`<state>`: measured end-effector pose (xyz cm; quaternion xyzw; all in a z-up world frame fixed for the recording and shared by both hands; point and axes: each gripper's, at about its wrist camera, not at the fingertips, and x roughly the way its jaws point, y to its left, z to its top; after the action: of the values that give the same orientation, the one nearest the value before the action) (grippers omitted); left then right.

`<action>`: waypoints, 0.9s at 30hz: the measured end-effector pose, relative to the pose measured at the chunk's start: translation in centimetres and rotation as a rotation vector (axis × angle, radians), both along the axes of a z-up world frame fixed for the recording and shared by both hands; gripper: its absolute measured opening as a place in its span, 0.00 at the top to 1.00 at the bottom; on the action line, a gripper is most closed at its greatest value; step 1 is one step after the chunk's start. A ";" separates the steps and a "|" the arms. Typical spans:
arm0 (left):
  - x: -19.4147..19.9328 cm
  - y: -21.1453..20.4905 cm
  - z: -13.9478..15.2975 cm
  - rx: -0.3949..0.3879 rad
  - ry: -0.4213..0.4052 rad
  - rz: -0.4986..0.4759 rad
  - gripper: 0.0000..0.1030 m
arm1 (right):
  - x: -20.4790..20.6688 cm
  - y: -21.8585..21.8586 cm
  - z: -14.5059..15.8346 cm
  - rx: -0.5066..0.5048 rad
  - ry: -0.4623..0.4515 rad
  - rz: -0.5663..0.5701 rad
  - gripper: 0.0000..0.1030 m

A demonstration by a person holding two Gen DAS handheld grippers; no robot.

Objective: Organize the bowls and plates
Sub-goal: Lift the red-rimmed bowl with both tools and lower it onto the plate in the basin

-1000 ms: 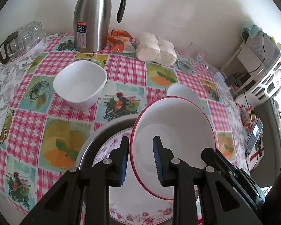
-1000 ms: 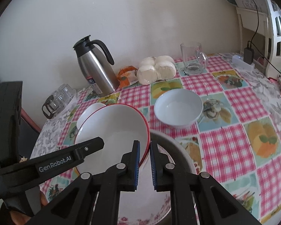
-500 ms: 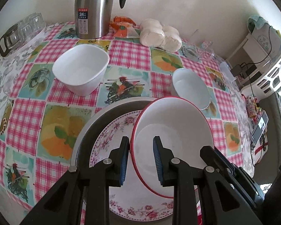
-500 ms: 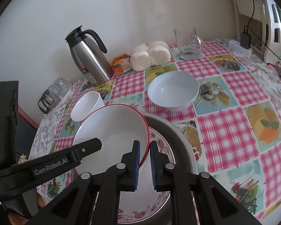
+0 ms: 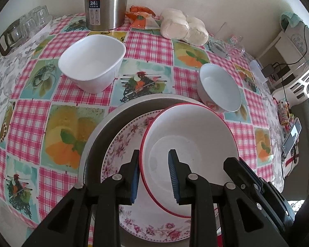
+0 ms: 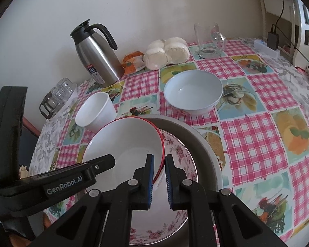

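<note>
Here both grippers' fingers are pinching the white, red-rimmed bowl point(image 5: 187, 144) over the floral plate point(image 5: 121, 142); only the right view is showing the jug's lid point(image 6: 80, 25).

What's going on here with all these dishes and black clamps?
A person is stacking dishes with two hand-held tools. The left tool and right tool each pinch a rim of the red-rimmed bowl, holding it just above the floral plate, which lies in a grey dish. A square white bowl and a pale blue bowl wait on the checked tablecloth.
</note>
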<state>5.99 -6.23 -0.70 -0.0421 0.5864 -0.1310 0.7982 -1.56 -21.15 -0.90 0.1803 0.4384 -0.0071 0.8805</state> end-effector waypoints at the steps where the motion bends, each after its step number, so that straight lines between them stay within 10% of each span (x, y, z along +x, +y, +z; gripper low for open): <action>1: 0.0 0.0 -0.1 0.003 0.002 -0.001 0.74 | 0.0 0.0 -0.1 0.001 0.004 -0.001 0.87; 27: 0.3 0.5 -0.3 -0.036 0.012 0.010 0.71 | 0.2 -0.4 -0.6 0.043 0.017 -0.009 0.86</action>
<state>6.26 -5.69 -1.01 -0.0601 0.5884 -0.1372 0.7946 -1.31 -21.59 -1.52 0.2010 0.4450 -0.0031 0.8727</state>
